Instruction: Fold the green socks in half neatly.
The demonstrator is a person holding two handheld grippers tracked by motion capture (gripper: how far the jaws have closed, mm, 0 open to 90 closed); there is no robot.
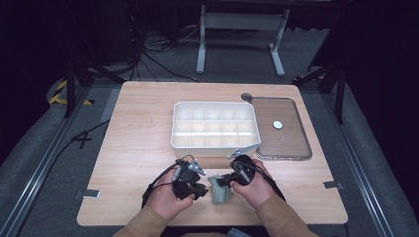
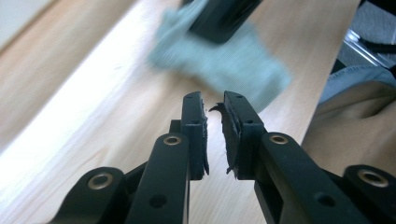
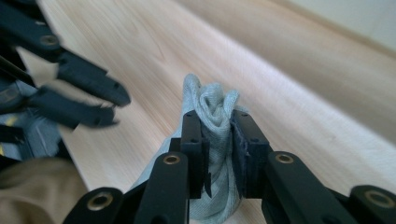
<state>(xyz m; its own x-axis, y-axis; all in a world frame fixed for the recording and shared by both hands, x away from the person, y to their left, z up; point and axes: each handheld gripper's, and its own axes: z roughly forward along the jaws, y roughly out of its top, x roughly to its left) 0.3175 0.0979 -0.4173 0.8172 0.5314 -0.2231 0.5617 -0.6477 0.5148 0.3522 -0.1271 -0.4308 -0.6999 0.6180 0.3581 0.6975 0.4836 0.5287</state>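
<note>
A crumpled grey-green cloth (image 1: 221, 190) lies on the wooden table (image 1: 138, 148) near its front edge, between my two hands. My right gripper (image 1: 221, 181) comes in from the right and is shut on the cloth (image 3: 212, 100), which bunches up between its jaws (image 3: 215, 114). My left gripper (image 1: 204, 189) points at the cloth from the left, a short way off. Its jaws (image 2: 212, 100) stand narrowly apart with nothing between them. In the left gripper view the cloth (image 2: 219, 60) lies ahead under the right gripper (image 2: 217, 25). The left gripper (image 3: 112, 108) also appears in the right gripper view.
A white tray (image 1: 215, 146) with several compartments stands at the table's middle. To its right lies a clear lid (image 1: 289, 143) with a small white disc (image 1: 277, 125) on it. A metal stand (image 1: 241, 22) and cables sit on the floor beyond the table.
</note>
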